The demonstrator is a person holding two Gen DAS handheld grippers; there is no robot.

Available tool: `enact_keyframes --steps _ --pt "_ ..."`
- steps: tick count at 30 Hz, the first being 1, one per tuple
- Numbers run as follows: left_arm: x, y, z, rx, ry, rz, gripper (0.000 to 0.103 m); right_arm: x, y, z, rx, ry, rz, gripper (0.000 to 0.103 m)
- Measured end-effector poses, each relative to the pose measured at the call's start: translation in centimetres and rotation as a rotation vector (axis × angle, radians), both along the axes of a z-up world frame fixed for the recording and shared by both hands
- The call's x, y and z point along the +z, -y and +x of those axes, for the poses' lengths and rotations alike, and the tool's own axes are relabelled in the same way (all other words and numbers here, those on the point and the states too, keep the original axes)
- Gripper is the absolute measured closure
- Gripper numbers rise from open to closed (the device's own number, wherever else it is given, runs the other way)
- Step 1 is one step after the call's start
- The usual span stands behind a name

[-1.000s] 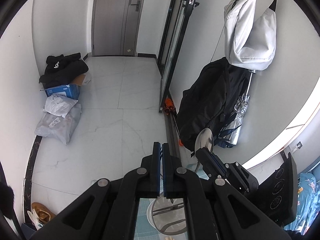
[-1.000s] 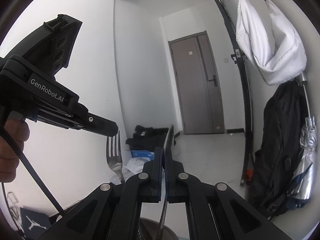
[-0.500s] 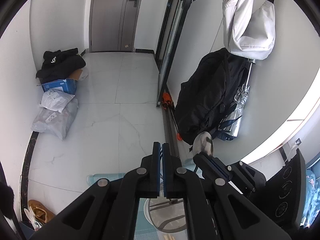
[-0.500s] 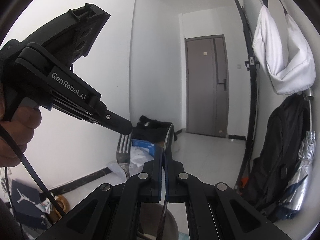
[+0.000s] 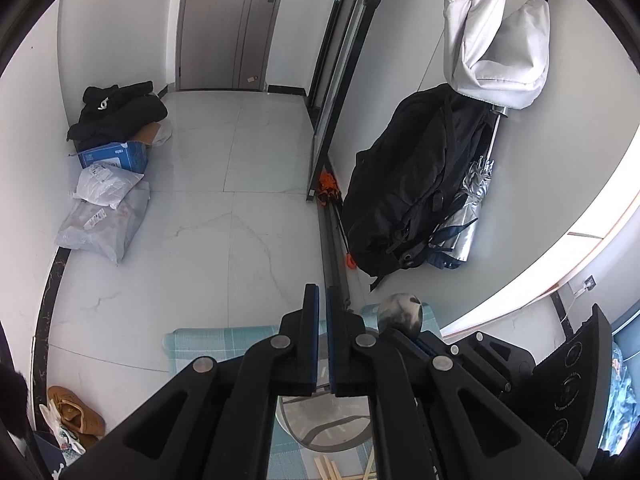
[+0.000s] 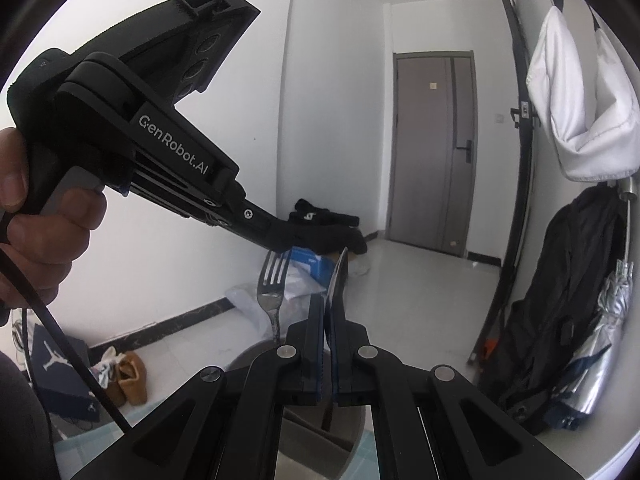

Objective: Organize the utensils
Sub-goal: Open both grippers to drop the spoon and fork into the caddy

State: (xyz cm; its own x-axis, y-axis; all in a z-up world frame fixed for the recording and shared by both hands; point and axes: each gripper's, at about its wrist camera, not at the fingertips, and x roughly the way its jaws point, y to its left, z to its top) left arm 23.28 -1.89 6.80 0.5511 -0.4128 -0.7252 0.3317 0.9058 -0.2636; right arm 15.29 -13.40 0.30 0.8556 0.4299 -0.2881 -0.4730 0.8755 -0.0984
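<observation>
Hallway floor [image 5: 192, 248] beyond; right gripper [image 6: 327, 344] jaws clamped on spoon [image 6: 336, 280], left gripper [image 5: 322, 340] jaws together, contents hidden.

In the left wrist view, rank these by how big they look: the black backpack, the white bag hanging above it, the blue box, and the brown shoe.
1. black backpack
2. white bag
3. blue box
4. brown shoe, close to the box in apparent size, so that order is unsure.
</observation>
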Motion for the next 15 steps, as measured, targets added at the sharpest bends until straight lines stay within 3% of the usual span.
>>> enact_keyframes --steps 3,6,7,10,12,14,15 --pt "0.1 -0.4 -0.4 0.018 0.006 0.002 0.101 -0.1 0.4 -0.3 0.004 -0.038 0.013 0.099" --pt "0.1 -1.1 -0.7 0.059 -0.005 -0.008 0.090 -0.1 0.7 -0.7 -0.004 -0.064 0.015 0.085" --pt "0.2 -1.5 -0.8 0.080 -0.007 -0.015 0.085 -0.2 0.9 -0.8 -0.007 -0.073 0.024 0.079" --pt "0.4 -2.4 -1.6 0.128 0.006 -0.020 0.072 0.0 1.8 -1.6 -0.041 -0.096 0.046 0.073" --pt "0.6 -2.7 -2.6 0.158 0.036 -0.005 0.060 0.2 2.5 -2.4 -0.054 -0.105 0.070 0.070" --pt "0.8 -3.0 -3.7 0.192 0.061 0.010 0.042 0.6 3.4 -3.3 -0.070 -0.117 0.093 0.064" --pt "0.9 -3.1 -4.3 0.209 0.072 0.010 0.039 0.8 3.8 -3.7 -0.076 -0.122 0.104 0.061"
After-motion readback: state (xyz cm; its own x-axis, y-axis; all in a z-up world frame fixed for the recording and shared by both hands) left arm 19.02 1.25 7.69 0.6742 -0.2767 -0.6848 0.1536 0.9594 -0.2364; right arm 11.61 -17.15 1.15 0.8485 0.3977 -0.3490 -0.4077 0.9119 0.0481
